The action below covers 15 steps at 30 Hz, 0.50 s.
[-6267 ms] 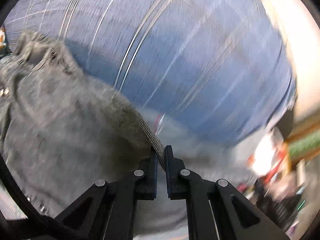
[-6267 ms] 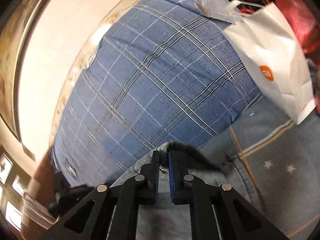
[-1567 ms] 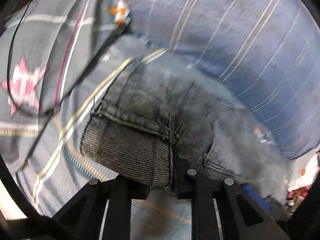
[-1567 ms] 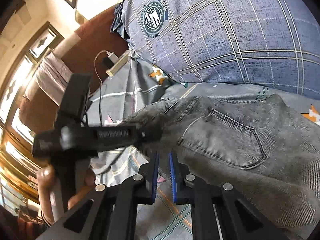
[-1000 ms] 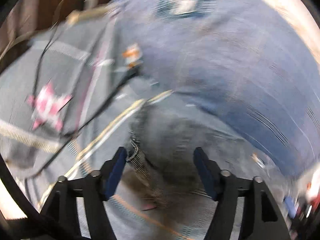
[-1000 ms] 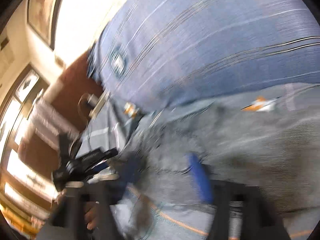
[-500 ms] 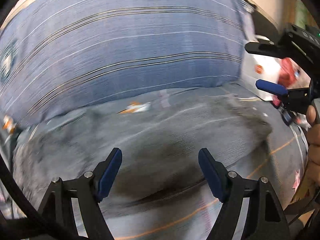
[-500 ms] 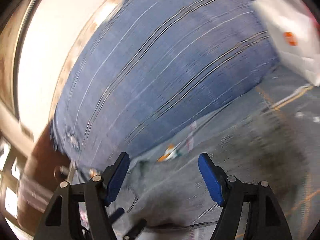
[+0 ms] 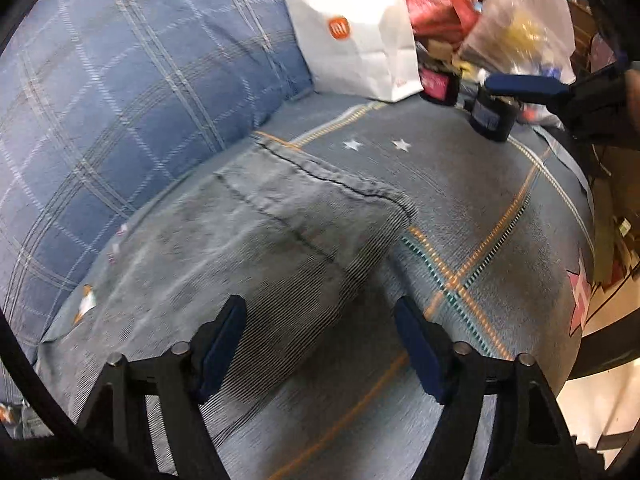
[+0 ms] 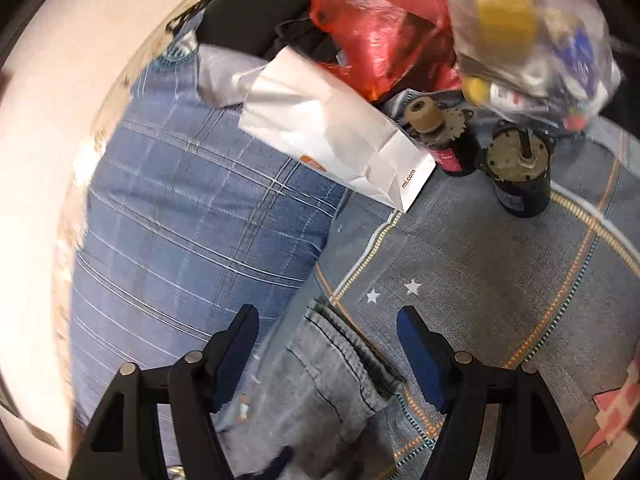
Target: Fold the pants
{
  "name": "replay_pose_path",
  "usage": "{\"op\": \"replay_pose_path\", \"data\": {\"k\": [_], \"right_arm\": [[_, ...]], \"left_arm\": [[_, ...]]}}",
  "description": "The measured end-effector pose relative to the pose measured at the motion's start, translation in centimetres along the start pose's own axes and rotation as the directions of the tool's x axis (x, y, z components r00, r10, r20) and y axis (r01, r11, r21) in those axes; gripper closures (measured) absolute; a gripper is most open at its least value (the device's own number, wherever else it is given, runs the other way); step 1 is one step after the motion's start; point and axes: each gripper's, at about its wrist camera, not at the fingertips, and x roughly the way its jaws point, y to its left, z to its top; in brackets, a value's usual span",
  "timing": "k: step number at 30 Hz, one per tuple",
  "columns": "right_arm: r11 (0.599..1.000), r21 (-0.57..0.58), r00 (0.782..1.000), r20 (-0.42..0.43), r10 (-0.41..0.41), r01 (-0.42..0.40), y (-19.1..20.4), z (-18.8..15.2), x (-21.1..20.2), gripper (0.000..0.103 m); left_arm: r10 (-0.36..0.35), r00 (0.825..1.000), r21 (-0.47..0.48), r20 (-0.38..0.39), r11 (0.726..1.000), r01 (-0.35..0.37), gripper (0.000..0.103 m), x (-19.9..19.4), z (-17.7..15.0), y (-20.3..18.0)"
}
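Grey denim pants [image 9: 256, 248] lie flat on the patterned grey bedspread [image 9: 500, 208], their leg hem ending near two white stars. My left gripper [image 9: 320, 340] is open and empty, just above the pants leg. My right gripper [image 10: 328, 344] is open and empty, over the hem end of the pants [image 10: 332, 392]. The right gripper also shows at the upper right of the left wrist view [image 9: 532, 84].
A blue plaid pillow [image 9: 120, 92] lies along the far side of the pants. A white paper bag [image 10: 332, 136], a red plastic bag [image 10: 384, 20], a clear bag [image 10: 532, 32] and two dark cylinders [image 10: 520, 176] crowd the bed's end.
Both grippers let go of the pants about a second ago and opened. Both have since swung from the waist end toward the leg hem end. The pants now lie flat.
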Motion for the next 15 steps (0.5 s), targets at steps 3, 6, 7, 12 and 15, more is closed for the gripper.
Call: {"op": "replay_pose_path", "data": {"k": [3,6,7,12,15], "right_arm": [[0.999,0.006,0.998,-0.051,0.036,-0.036,-0.2,0.2,1.1,0.028],[0.998,0.007,0.992,-0.106,0.064,-0.063,-0.2,-0.2,2.0,0.029],[0.998,0.005,0.991,-0.117,0.064,-0.064,-0.3,-0.3,2.3,0.029],[0.996,0.034,0.981,-0.174,0.083,-0.078,-1.4,-0.6,4.1,0.029],[0.995,0.063,0.974,-0.205,0.095,-0.084,-2.2,-1.0,5.1,0.029]], "left_arm": [[-0.001,1.000,0.047,-0.029,0.999,0.002,0.048,1.0,0.9,-0.9],[0.022,0.999,0.102,-0.045,0.995,-0.018,0.048,2.2,1.5,-1.8],[0.033,0.998,0.111,-0.048,0.993,-0.027,0.048,2.6,1.6,-2.0],[0.006,0.999,0.049,-0.032,0.999,-0.005,0.087,3.1,2.8,-0.9],[-0.053,0.998,-0.047,0.041,0.997,0.055,0.089,1.5,2.4,0.8]]}}
